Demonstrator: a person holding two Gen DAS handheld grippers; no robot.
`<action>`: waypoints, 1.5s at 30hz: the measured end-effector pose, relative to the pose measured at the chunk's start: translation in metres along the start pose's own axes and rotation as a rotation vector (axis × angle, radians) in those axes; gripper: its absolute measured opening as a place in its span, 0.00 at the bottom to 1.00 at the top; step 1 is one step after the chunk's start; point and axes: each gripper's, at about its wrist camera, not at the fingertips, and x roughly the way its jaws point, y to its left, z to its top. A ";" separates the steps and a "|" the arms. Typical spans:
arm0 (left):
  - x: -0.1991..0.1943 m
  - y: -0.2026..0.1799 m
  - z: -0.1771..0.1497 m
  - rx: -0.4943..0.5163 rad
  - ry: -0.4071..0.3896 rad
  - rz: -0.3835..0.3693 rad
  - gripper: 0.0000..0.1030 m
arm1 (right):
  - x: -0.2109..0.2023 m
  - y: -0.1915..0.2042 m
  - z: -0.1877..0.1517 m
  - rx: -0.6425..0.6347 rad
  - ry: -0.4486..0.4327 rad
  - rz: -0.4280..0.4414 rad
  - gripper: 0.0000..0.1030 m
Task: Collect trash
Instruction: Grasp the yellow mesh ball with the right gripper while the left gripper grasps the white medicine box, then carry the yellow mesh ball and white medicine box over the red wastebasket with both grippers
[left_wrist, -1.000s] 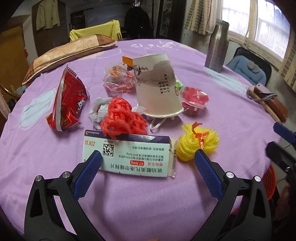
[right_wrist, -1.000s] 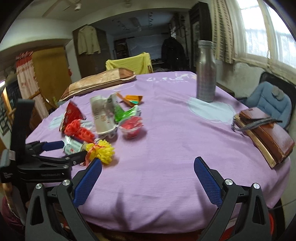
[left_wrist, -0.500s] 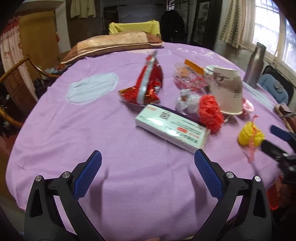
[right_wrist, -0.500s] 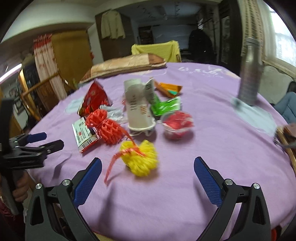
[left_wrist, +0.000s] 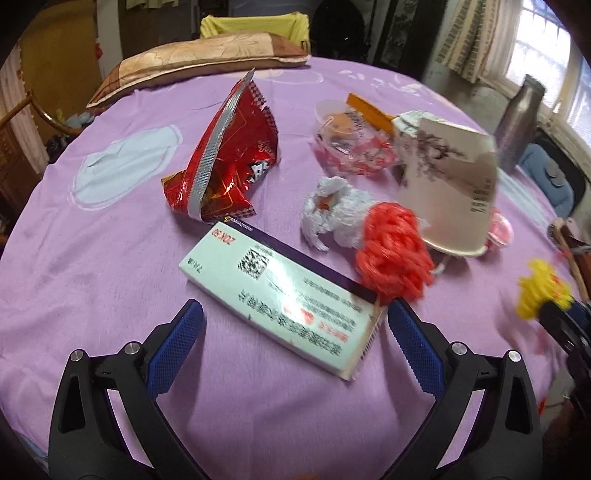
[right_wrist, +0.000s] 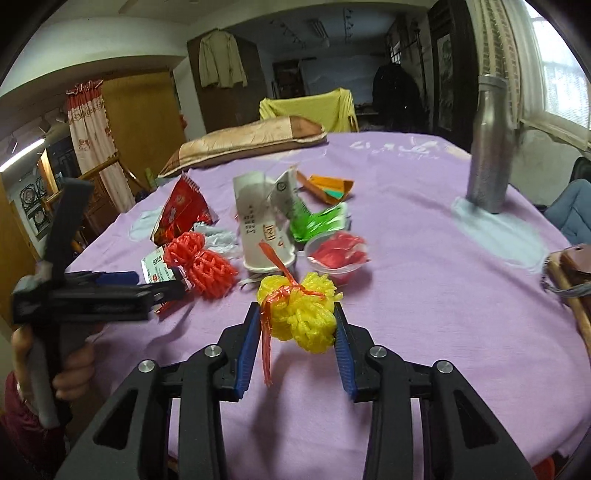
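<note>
Yellow mesh ball (right_wrist: 300, 317) sits clamped in right tongs (right_wrist: 295, 328); left tongs (left_wrist: 291, 332), spread wide, face the medicine box (left_wrist: 280, 295) lying slantwise just ahead.

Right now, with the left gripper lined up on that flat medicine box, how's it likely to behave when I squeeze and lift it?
The medicine box looks like thin card, so it is probably light and may dent under a hard squeeze. Its glossy face could be a bit slippery. It lies flat and wide between the open left gripper pads, so gripping across its narrow side seems safer. It touches the red mesh ball, which may shift.
</note>
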 end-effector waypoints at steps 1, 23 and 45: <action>0.002 0.001 0.002 0.000 0.009 0.009 0.94 | -0.002 -0.002 0.000 0.002 -0.003 0.001 0.37; -0.004 0.064 0.004 -0.060 0.011 0.109 0.58 | -0.009 -0.005 -0.010 0.013 -0.017 0.042 0.38; -0.117 -0.035 -0.018 0.138 -0.243 -0.108 0.50 | -0.102 -0.031 -0.034 0.038 -0.146 -0.141 0.37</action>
